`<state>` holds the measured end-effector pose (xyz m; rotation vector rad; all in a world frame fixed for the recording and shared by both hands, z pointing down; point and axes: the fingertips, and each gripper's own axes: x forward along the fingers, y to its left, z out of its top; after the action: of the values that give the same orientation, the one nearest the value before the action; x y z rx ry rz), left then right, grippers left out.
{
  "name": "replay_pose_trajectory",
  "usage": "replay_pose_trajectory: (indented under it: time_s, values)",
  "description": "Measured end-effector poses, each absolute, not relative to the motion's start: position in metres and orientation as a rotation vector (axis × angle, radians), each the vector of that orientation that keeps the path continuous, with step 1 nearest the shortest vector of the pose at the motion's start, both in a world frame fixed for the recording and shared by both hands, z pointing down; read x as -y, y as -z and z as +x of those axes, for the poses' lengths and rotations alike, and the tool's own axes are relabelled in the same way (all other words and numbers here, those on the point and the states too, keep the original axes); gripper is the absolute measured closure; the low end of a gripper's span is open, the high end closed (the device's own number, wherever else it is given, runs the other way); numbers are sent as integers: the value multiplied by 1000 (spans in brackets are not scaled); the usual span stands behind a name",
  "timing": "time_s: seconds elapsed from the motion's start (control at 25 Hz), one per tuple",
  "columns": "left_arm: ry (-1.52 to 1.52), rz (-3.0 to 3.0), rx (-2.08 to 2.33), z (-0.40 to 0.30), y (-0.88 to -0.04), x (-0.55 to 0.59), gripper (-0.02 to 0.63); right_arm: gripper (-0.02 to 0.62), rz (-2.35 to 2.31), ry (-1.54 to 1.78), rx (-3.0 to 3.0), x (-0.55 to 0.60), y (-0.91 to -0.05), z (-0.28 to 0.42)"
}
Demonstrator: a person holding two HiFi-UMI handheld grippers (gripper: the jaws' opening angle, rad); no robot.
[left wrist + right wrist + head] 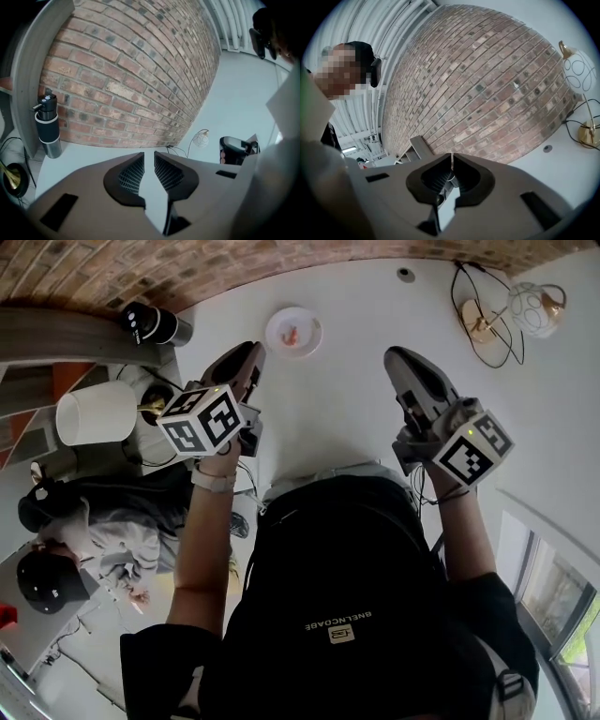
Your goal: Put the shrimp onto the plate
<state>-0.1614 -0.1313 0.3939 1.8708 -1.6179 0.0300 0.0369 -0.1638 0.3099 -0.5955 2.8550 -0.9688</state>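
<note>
Left claw (149, 155) ajar, right claw (451, 155) closed, shrimp (292, 335) on plate (308, 322), heading unclear

I see a red brick wall (187, 268) behind a white table (356, 381), with a grey shelf frame (56, 329) at the left end. A globe lamp (536, 307) on a brass base sits far right; a black flask (150, 324) and a white-shaded lamp (94, 412) are at left. A window (553, 596) lets in daylight at lower right.
</note>
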Motion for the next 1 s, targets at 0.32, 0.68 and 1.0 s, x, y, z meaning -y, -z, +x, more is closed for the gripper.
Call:
replay_pose_trajectory:
  time_s: [0.32,0.68,1.0]
  values:
    - [16,1863,1729,-172,-360,102,546,581,-456,951,-2878,157,-302,11]
    - [47,1851,1834,-179,-334,67,546,581,-309,923,-2912,146,-293,-19]
    - [90,1848,1895,-183,-313,41,545,580,-223,911,-2932,137,-289,-37]
